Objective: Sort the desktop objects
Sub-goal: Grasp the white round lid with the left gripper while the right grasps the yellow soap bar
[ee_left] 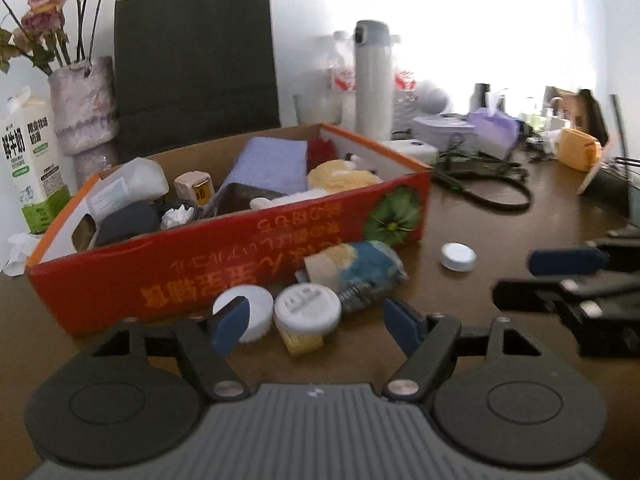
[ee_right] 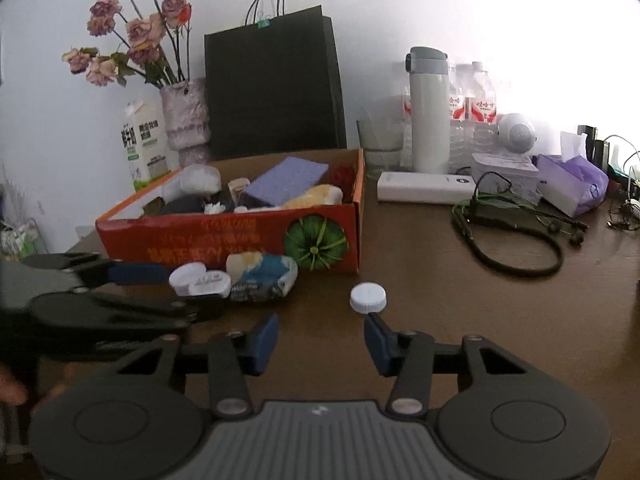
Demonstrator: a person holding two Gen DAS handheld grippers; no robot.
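Brown desk (ee_right: 460,300) carries everything. Red cardboard box (ee_left: 224,264), upper centre at 11 o'clock of the left gripper, holds a purple sponge (ee_left: 272,164), yellow cloth and other odds. Crumpled blue-and-white packet (ee_left: 360,272) lies against the box front, at 12 o'clock. Small white-lidded jar (ee_left: 306,312) sits just ahead between the left gripper (ee_left: 316,324) fingers, which are spread and hold nothing. Loose white cap (ee_right: 368,298) at 1 o'clock of the right gripper (ee_right: 320,340), also spread, empty.
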